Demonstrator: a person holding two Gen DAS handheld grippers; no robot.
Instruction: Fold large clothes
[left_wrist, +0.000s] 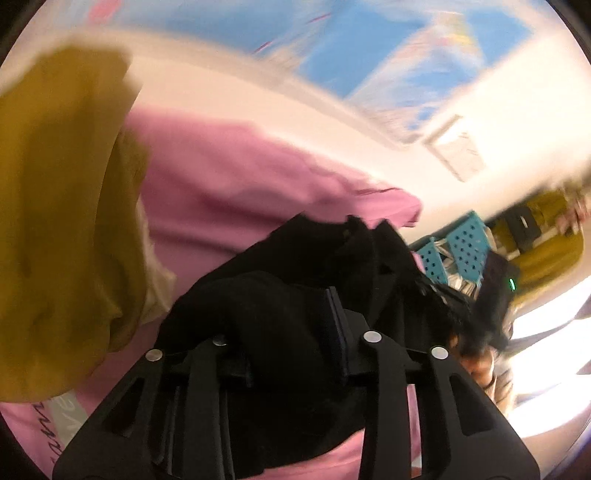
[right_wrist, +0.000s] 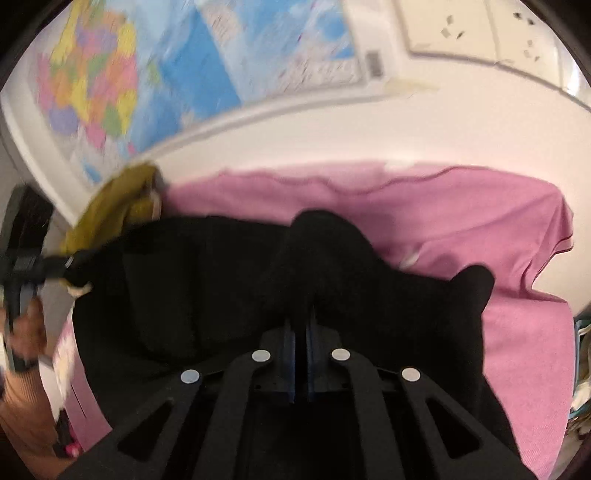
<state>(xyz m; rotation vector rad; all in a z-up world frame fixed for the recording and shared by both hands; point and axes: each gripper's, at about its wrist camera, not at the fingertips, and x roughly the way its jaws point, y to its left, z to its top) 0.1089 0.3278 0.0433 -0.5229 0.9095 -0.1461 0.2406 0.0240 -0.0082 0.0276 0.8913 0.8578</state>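
Note:
A black garment (left_wrist: 266, 295) (right_wrist: 203, 288) lies bunched on a spread pink garment (left_wrist: 258, 184) (right_wrist: 461, 221) on a white table (right_wrist: 295, 136). My left gripper (left_wrist: 291, 306) has a thick bunch of the black cloth filling the gap between its jaws and hiding its left finger. In the right wrist view the left gripper (right_wrist: 68, 264) pinches the black garment's left edge. My right gripper (right_wrist: 301, 317) is shut on a fold of the black garment, which rises in a hump just past the fingertips.
A mustard garment (left_wrist: 55, 221) (right_wrist: 110, 206) is heaped at the table's left. Teal perforated baskets (left_wrist: 465, 247) stand beyond the table's right end. A coloured map (right_wrist: 147, 74) hangs on the wall behind. A person's hand (right_wrist: 26, 332) holds the left gripper.

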